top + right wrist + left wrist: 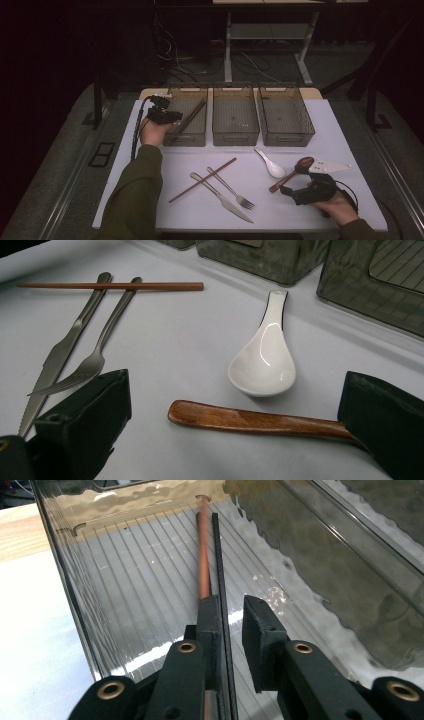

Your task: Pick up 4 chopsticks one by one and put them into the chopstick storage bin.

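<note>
My left gripper (167, 116) reaches into the leftmost clear bin (186, 140) at the back left. In the left gripper view its jaws (232, 605) stand a little apart. A black chopstick (217, 550) lies against the left jaw, with a gap to the right one. A brown chopstick (202, 550) runs beside it along the bin floor. My right gripper (294, 181) rests low at the front right, wide open (235, 395). The handle of a wooden spoon (250, 421) lies on the table between its jaws, touched by neither pad that I can see.
A white ceramic spoon (272, 167) lies just beyond the wooden spoon (287, 177). A brown chopstick (202, 180) crosses a knife (222, 197) and a fork (232, 190) at the table's middle front. Two more clear bins (235, 135) (287, 137) stand at the back.
</note>
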The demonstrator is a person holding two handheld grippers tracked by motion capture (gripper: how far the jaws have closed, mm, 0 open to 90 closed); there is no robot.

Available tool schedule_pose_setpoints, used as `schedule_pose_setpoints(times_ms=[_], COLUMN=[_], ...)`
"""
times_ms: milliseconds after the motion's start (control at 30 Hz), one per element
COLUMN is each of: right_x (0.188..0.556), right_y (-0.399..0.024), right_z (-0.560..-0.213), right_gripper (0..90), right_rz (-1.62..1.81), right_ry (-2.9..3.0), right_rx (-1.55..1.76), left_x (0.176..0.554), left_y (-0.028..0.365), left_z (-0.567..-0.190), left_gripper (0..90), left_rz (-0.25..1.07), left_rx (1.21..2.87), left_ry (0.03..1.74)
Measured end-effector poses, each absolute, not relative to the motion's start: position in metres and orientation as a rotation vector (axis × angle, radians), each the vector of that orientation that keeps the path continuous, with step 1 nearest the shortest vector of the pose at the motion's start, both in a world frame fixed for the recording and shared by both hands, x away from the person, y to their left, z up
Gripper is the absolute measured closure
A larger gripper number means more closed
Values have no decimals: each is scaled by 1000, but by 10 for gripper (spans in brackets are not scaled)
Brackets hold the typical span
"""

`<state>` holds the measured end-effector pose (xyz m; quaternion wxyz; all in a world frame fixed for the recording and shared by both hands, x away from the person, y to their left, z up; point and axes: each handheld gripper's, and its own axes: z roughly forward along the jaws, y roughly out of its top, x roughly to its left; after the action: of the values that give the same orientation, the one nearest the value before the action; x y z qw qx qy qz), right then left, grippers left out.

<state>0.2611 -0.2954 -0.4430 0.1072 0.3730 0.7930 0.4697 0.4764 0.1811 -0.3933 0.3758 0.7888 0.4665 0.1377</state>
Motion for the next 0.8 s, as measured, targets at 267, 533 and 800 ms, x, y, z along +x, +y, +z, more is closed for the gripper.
schedule_pose_setpoints(times_ms=[267, 533, 800], right_x=[261, 261, 261], right_y=[-295, -295, -295], right_z=[-443, -443, -443], right_gripper=[5, 5, 5], right_rz=[1382, 1381, 1381], right_ry=[2334, 2334, 2333], right_rx=[1097, 1100, 1102], left_x=[474, 467, 457], left_y=[182, 182, 183], left_z=[-389, -380, -370], left_gripper=[705, 597, 492], left_rz=[355, 348, 324], left_rx=[2008, 2016, 2023], left_ry=[1170, 1115, 1049])
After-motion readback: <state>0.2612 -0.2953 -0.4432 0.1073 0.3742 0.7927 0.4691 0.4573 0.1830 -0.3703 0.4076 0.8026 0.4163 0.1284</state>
